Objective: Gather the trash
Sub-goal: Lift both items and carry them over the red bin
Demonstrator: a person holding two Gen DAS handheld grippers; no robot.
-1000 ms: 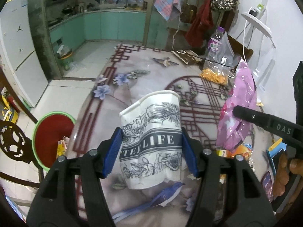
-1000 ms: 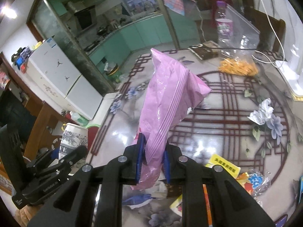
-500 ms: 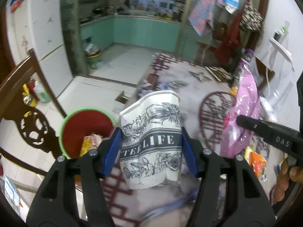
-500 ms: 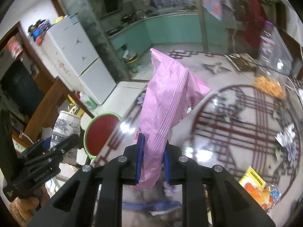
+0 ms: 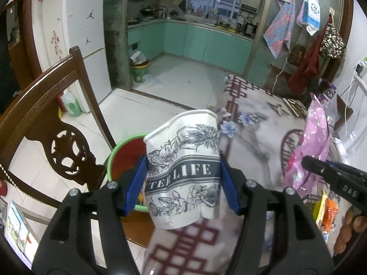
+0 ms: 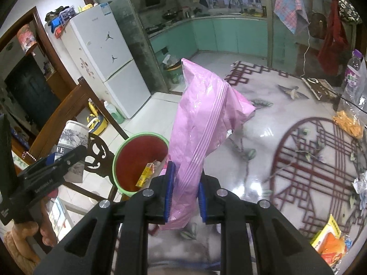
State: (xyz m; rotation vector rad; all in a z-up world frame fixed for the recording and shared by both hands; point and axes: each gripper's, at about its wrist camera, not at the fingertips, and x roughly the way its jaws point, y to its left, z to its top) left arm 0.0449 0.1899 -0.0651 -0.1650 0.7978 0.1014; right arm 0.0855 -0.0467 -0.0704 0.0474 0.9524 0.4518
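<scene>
My left gripper (image 5: 183, 183) is shut on a crumpled white paper cup (image 5: 185, 165) with black floral print, held upright over the table's left edge. Behind it stands a red bin with a green rim (image 5: 123, 151) on the floor. My right gripper (image 6: 183, 192) is shut on a pink plastic bag (image 6: 201, 123), held upright above the table near the same bin (image 6: 140, 158), which holds a yellow wrapper (image 6: 144, 176). The cup and left gripper also show in the right wrist view (image 6: 71, 142); the bag shows in the left wrist view (image 5: 314, 144).
A dark wooden chair (image 5: 52, 137) stands beside the bin. The patterned glossy table (image 6: 298, 155) holds snack wrappers (image 6: 330, 240), crumpled foil (image 6: 360, 183), a bag of orange snacks (image 6: 348, 123) and a bottle (image 6: 353, 71). A white fridge (image 6: 103, 59) stands beyond.
Both grippers have swung left and up with the cup and pink bag toward the table's left edge; the bin and chair now sit closer and more central.
</scene>
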